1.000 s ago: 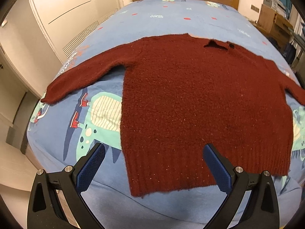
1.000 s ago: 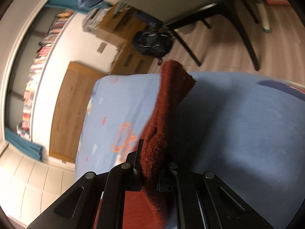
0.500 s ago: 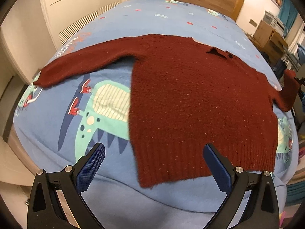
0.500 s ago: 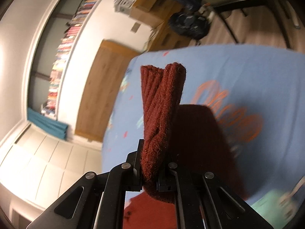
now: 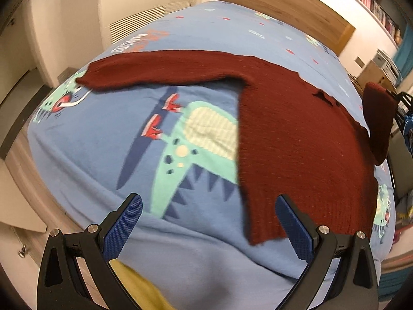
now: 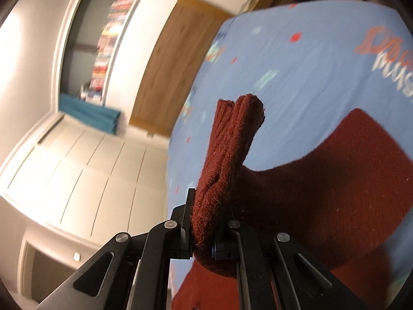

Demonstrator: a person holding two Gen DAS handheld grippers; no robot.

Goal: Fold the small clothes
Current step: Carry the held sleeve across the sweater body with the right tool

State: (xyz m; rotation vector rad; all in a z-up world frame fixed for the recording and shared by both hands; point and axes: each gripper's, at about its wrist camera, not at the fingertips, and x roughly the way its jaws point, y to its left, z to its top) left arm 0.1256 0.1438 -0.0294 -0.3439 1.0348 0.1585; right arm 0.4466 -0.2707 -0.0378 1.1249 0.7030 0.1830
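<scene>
A dark red knitted sweater point(image 5: 296, 139) lies flat on the blue bed, its left sleeve point(image 5: 160, 71) stretched out to the left. My left gripper point(image 5: 209, 222) is open and empty above the bed's near edge, by the sweater's hem. My right gripper point(image 6: 204, 222) is shut on the cuff of the right sleeve point(image 6: 229, 149) and holds it lifted over the sweater's body point(image 6: 335, 193). The lifted sleeve point(image 5: 379, 118) also shows at the right in the left wrist view.
The blue bedspread point(image 5: 129, 134) has a green dinosaur print point(image 5: 196, 149). A wooden headboard point(image 5: 289, 7) stands at the far end. White wardrobe doors point(image 5: 139, 7) line the left side. A yellow cloth point(image 5: 139, 289) shows below my left gripper.
My right gripper has carried the sleeve cuff up and over toward the sweater's body. My left gripper has shifted left along the bed's near edge, still open.
</scene>
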